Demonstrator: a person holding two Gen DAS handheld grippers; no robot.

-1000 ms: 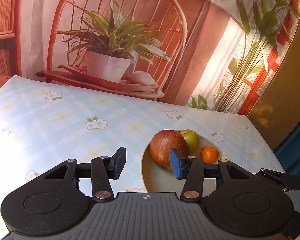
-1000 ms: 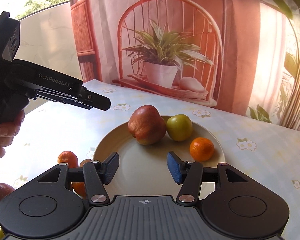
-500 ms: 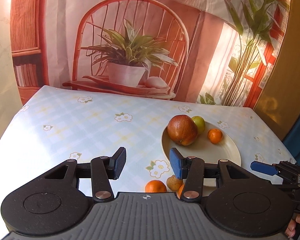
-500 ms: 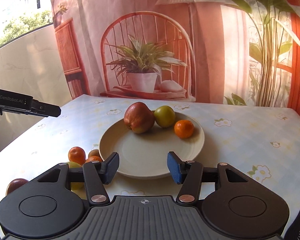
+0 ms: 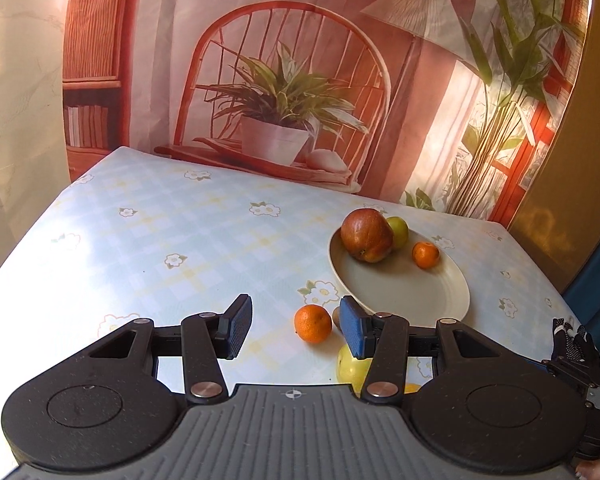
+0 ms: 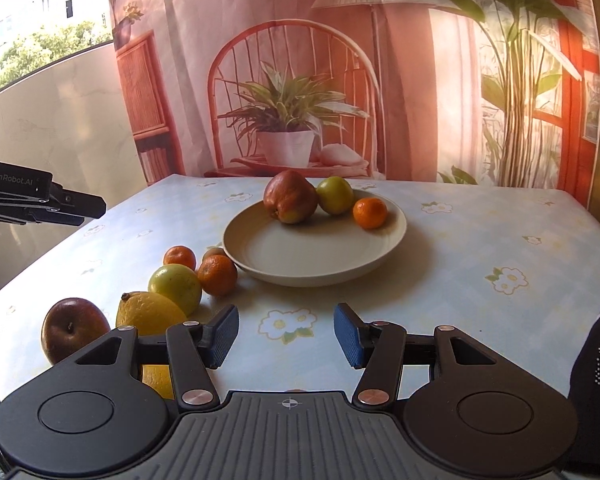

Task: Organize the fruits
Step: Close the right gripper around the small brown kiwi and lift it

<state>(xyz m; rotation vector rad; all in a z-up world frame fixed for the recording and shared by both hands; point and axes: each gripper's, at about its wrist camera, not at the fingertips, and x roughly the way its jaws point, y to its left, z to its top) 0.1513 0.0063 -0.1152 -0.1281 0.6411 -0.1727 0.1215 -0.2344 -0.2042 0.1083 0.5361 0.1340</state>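
Note:
A cream plate [image 6: 316,264] [image 5: 420,300] holds a large red apple [image 6: 290,197] [image 5: 366,235], a green fruit [image 6: 335,195] [image 5: 398,232] and a mandarin [image 6: 370,213] [image 5: 425,255]. Loose fruits lie on the table left of the plate: two mandarins [image 6: 217,275] [image 6: 179,258], a green apple [image 6: 176,288], a lemon [image 6: 150,316] and a dark red apple [image 6: 74,330]. My left gripper [image 5: 294,330] is open and empty above a loose mandarin [image 5: 313,323]. My right gripper [image 6: 286,336] is open and empty, short of the plate.
The table has a pale checked cloth with flowers [image 6: 500,248]. A printed backdrop with a chair and a plant [image 6: 288,120] hangs behind its far edge. The left gripper's body [image 6: 40,200] shows at the left of the right wrist view.
Both grippers have pulled back from the plate and stayed open. The loose fruits beside the plate have come into both views.

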